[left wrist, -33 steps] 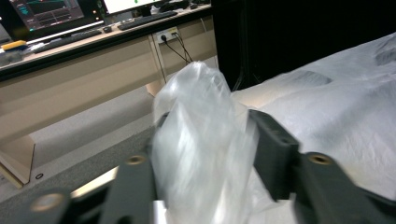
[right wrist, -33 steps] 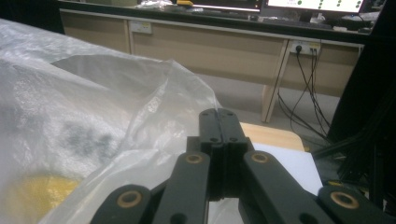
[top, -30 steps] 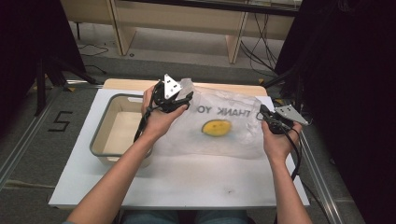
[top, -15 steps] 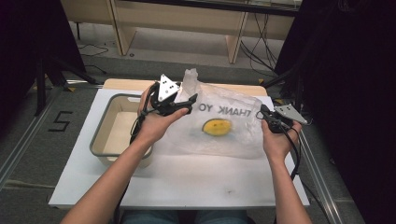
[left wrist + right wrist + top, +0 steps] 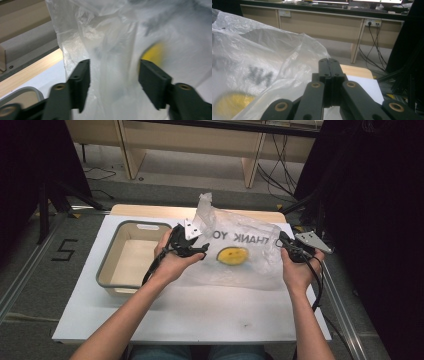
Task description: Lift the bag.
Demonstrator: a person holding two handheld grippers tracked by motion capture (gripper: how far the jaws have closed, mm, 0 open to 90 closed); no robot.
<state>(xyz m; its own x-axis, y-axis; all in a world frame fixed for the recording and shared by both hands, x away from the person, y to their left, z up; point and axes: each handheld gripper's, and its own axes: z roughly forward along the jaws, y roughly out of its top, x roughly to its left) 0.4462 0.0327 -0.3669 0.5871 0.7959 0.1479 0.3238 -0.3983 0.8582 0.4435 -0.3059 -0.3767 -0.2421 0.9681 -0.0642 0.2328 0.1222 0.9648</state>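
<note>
Yellow object [image 5: 233, 255] inside the plastic bag [image 5: 245, 265] reads as a blur through the film in all three views; what it is cannot be told. In the left gripper view the bag film between the fingers [image 5: 81, 80] is motion-smeared, so contact with the pads is unclear, and the grey tub [image 5: 22, 93] is cut by the lower-left edge. Right gripper [image 5: 329, 63]: whether film is pinched between its closed tips cannot be seen; print on the bag is cropped at the left edge.

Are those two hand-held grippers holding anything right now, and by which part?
The right hand-held gripper pinches the plastic bag at its right edge. The left hand-held gripper is open around the bag's bunched left side, its jaws just closing.
</note>
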